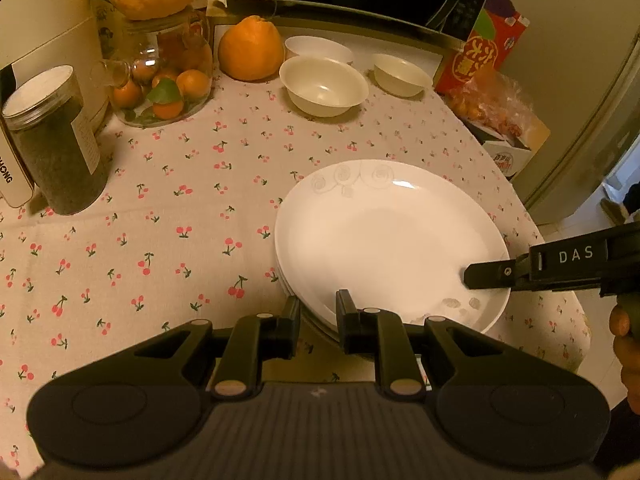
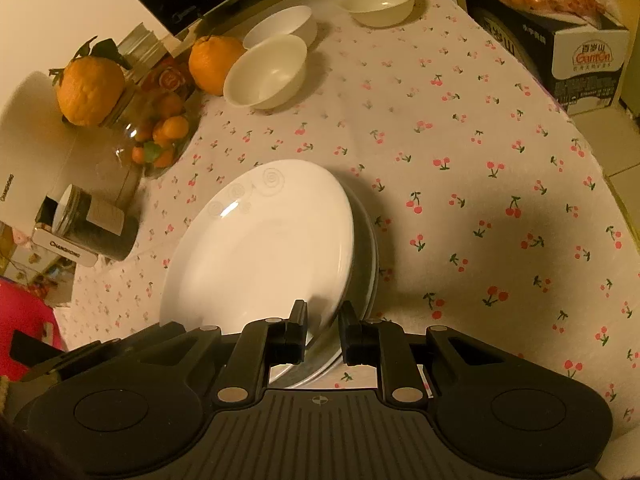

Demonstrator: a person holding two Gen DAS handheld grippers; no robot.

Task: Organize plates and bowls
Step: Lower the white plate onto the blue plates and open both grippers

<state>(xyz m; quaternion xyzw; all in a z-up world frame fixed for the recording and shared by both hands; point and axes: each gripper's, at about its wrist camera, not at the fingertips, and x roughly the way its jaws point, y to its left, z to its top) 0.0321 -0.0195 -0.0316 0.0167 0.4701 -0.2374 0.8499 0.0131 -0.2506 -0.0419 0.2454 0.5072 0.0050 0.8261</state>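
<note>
While "DAS" marks the right gripper [image 1: 472, 276], a box [image 2: 588, 60] reads "Ganten".

Dim amber light, fisheye-warped edges

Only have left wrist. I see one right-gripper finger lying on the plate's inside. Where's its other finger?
Observer: Outside the rim. The right gripper straddles the edge of the top plate, one finger on each side.
Operator: Is that plate off the stack on your side?
Observer: It looks so. It sits tilted, with a dark gap between it and the lower plates.
</note>
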